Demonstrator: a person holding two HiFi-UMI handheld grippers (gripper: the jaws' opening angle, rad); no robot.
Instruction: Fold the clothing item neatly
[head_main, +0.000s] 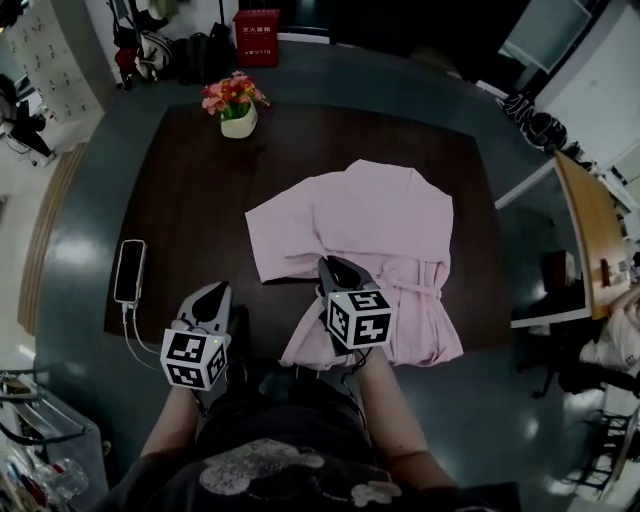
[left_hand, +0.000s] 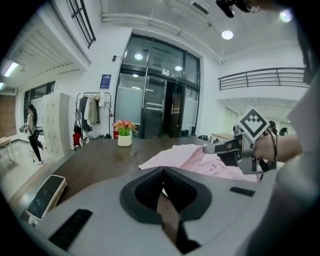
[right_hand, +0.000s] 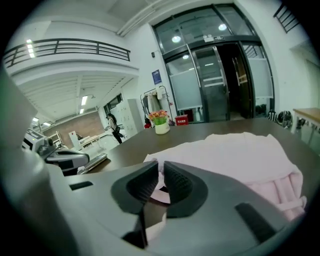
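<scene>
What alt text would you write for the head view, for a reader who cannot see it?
A pink garment, partly folded, lies on a dark table; the right gripper is over its near left edge and the left gripper is off it, further left. A phone lies at the left, a flower pot at the far side.

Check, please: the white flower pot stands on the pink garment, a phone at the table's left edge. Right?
No. The head view shows the flower pot on the table, apart from the pink garment; the phone is at the left edge.
</scene>
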